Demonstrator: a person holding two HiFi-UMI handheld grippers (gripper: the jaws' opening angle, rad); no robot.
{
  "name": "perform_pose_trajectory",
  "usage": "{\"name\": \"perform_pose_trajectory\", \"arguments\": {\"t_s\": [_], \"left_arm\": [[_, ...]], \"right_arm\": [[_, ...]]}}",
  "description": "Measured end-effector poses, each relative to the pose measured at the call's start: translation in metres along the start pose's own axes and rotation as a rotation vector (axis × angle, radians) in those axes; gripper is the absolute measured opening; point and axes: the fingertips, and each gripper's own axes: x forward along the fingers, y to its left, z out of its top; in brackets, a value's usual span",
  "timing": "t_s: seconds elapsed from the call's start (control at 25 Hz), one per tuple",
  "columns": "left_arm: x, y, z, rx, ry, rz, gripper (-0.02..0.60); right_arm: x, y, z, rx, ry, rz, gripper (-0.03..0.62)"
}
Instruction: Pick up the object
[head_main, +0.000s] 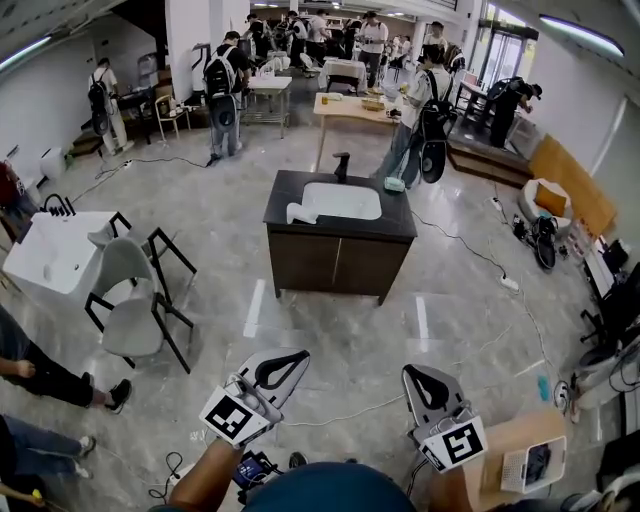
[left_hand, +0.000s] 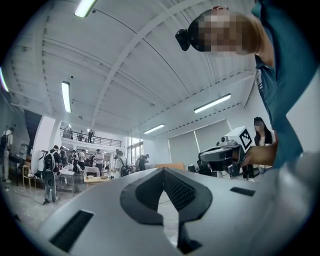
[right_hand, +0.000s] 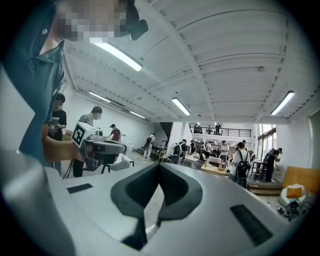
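A dark wooden cabinet (head_main: 340, 258) with a white basin (head_main: 343, 202) stands in the middle of the hall, well ahead of me. On its top are a black tap (head_main: 342, 165), a white object (head_main: 297, 212) at the left edge and a small pale teal object (head_main: 394, 184) at the right corner. My left gripper (head_main: 295, 357) and right gripper (head_main: 415, 370) are held side by side low in the head view, pointing level toward the cabinet. Both are shut with nothing between their jaws. The left gripper (left_hand: 162, 170) and right gripper (right_hand: 159, 165) each see the other beside them.
A grey chair (head_main: 130, 300) and a white tub (head_main: 50, 255) stand at the left. Cables (head_main: 470, 250) run across the floor right of the cabinet. A cardboard box (head_main: 520, 455) sits at lower right. Several people and a wooden table (head_main: 350, 105) fill the back.
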Motion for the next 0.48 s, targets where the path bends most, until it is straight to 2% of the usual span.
{"name": "perform_pose_trajectory", "arguments": {"t_s": [0.24, 0.48], "left_arm": [[0.01, 0.026, -0.02, -0.015, 0.025, 0.029, 0.003], [0.041, 0.052, -0.026, -0.004, 0.044, 0.074, 0.003]], "right_arm": [[0.029, -0.016, -0.009, 0.001, 0.006, 0.02, 0.014], [0.062, -0.053, -0.028, 0.035, -0.013, 0.06, 0.014]]}}
